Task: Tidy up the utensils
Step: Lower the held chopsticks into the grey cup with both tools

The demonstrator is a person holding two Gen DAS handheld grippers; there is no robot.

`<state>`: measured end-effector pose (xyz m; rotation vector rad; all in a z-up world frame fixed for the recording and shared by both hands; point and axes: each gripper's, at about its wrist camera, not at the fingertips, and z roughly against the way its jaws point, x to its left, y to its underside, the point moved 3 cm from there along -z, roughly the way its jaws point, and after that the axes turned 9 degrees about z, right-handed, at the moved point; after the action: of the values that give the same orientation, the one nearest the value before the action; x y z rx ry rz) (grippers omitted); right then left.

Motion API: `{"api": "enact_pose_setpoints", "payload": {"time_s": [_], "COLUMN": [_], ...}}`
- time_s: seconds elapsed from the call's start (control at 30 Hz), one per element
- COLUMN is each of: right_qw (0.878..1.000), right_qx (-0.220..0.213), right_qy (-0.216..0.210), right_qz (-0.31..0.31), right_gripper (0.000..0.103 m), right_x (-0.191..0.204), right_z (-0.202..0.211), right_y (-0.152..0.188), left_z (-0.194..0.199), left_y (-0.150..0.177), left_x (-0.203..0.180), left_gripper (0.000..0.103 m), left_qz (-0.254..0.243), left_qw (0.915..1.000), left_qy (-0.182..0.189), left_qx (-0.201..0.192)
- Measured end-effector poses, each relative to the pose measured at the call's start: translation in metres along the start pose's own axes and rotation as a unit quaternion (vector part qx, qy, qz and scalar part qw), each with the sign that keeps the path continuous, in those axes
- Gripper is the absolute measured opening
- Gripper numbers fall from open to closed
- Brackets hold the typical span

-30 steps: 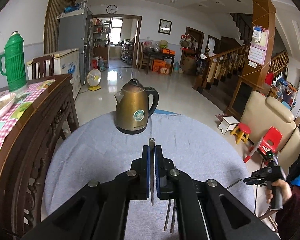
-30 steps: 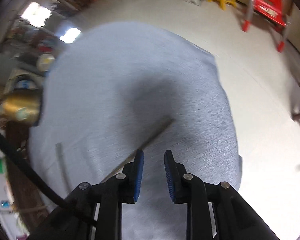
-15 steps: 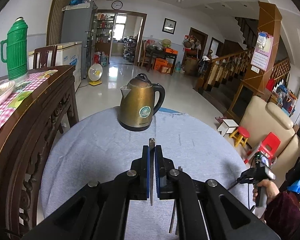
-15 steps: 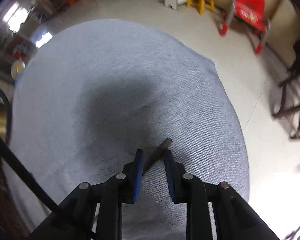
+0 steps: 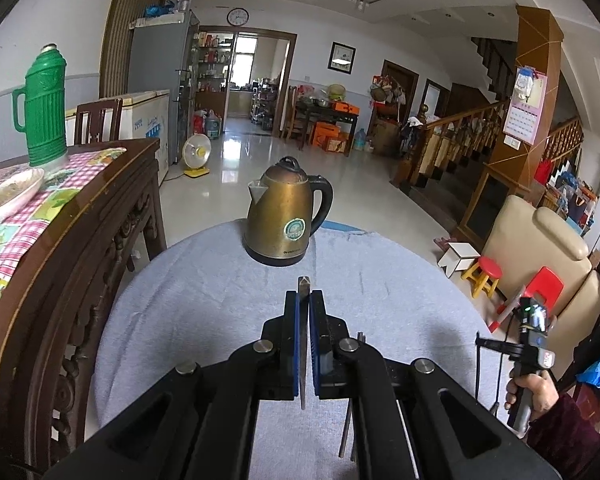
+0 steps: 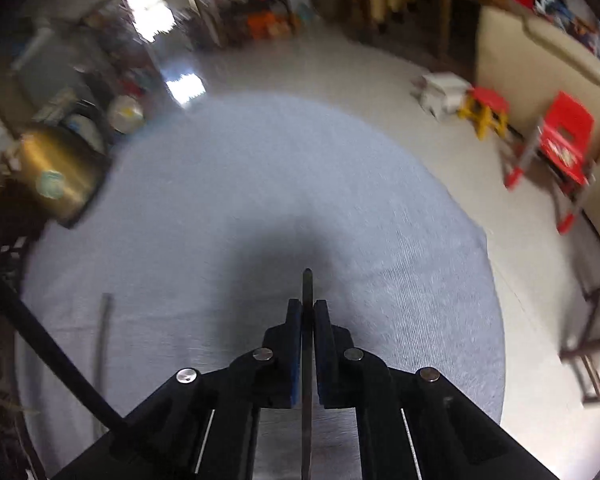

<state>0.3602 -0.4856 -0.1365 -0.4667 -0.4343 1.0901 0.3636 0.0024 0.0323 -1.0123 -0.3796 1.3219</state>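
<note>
My left gripper (image 5: 303,300) is shut on a thin metal chopstick (image 5: 302,288) that sticks out past the fingertips, held above the round table with a grey cloth (image 5: 204,292). More thin metal sticks (image 5: 346,428) lie on the cloth under that gripper. My right gripper (image 6: 307,308) is shut on another dark metal chopstick (image 6: 307,284), lifted over the cloth (image 6: 260,168). One more stick (image 6: 102,344) lies on the cloth at the left of the right wrist view. The right gripper also shows in the left wrist view (image 5: 492,344), off the table's right edge.
A brass electric kettle (image 5: 286,220) stands at the table's far side. A dark wooden sideboard (image 5: 80,216) with a green thermos (image 5: 46,104) and a plate stands to the left. Small stools, a red chair (image 5: 544,284) and an armchair are on the right.
My right gripper closed on the chopstick that lay between its fingers and lifted it off the cloth. My left gripper rose slightly, still holding its chopstick.
</note>
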Motion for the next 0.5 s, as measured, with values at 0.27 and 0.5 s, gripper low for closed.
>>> {"api": "enact_pose_setpoints", "payload": {"time_s": [0.27,0.5], "right_qw": [0.983,0.950], "right_qx": [-0.168,-0.279], "right_qy": [-0.066,-0.115], "right_qz": [0.033,0.080], "right_gripper": [0.006,0.006], "right_x": [0.033,0.073], "right_z": [0.112,0.210], "right_y": [0.007,0.026], "left_z": [0.040,0.083], "left_y": [-0.002,-0.009], "left_x": [-0.008,-0.015], "left_gripper": [0.005,0.005], "left_qz": [-0.002,-0.002], "left_qw": [0.9997,0.9983], "left_qy": [-0.007,-0.006], "left_qx": [-0.025,-0.059]}}
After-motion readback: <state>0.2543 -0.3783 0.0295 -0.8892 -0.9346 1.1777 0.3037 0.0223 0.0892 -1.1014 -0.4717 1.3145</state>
